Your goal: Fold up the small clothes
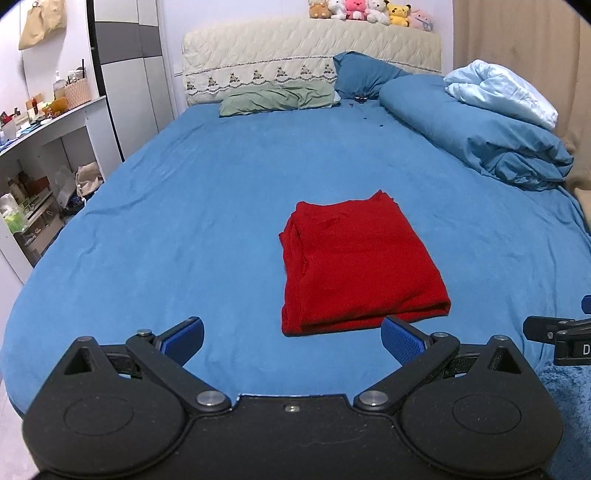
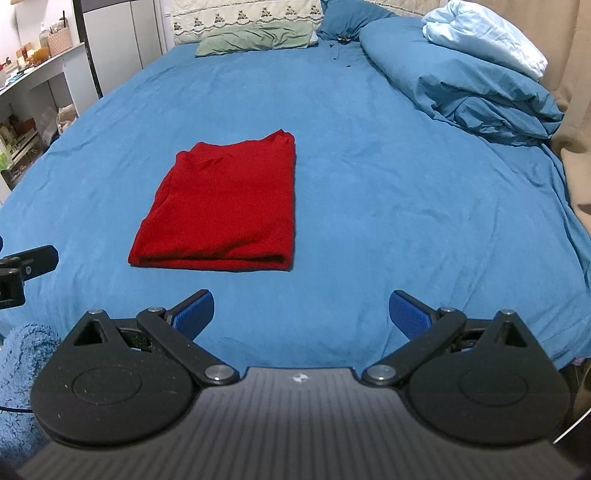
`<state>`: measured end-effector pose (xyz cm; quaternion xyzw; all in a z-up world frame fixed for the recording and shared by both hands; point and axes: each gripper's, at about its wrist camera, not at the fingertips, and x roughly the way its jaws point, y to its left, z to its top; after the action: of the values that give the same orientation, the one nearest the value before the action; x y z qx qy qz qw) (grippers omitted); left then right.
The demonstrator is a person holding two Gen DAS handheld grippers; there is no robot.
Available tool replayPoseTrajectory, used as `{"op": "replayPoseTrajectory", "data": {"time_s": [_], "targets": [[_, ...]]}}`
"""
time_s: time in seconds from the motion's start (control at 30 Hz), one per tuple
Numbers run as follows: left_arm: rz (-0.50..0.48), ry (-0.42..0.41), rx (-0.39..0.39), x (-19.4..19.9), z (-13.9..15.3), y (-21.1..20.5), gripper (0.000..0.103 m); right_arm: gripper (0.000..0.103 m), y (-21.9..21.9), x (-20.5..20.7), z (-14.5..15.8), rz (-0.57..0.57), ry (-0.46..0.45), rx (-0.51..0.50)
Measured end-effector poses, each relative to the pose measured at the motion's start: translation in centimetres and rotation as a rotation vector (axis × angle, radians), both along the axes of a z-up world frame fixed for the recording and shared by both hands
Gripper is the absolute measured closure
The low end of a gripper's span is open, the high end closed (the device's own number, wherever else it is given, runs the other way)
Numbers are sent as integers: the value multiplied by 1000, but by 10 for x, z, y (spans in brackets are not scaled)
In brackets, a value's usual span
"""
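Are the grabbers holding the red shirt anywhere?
No. The left gripper and right gripper are both open and empty; the folded red shirt lies on the bed.

I see a bed point(image 1: 207, 192) under a blue sheet, its quilted cream headboard point(image 1: 295, 55) topped with plush toys point(image 1: 369, 11). A bunched blue duvet point(image 1: 480, 136) lies along the bed's right edge, white shelves point(image 1: 51, 122) stand left.

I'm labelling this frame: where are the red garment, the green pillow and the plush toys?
red garment point(image 2: 225, 206): right wrist view, middle of its top layer.
green pillow point(image 1: 277, 98): left wrist view, centre.
plush toys point(image 1: 369, 11): left wrist view, white toy mid-row.
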<state>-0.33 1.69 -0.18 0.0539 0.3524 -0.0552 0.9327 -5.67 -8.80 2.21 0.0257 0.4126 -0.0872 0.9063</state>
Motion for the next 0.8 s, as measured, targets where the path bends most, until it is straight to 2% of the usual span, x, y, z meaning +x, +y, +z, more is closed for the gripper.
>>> {"op": "replayPoseTrajectory", "data": {"time_s": [0.8], "targets": [[-14,-30,6,-7,4,-3,0,0,2,-3,1,-3,1,5]]}}
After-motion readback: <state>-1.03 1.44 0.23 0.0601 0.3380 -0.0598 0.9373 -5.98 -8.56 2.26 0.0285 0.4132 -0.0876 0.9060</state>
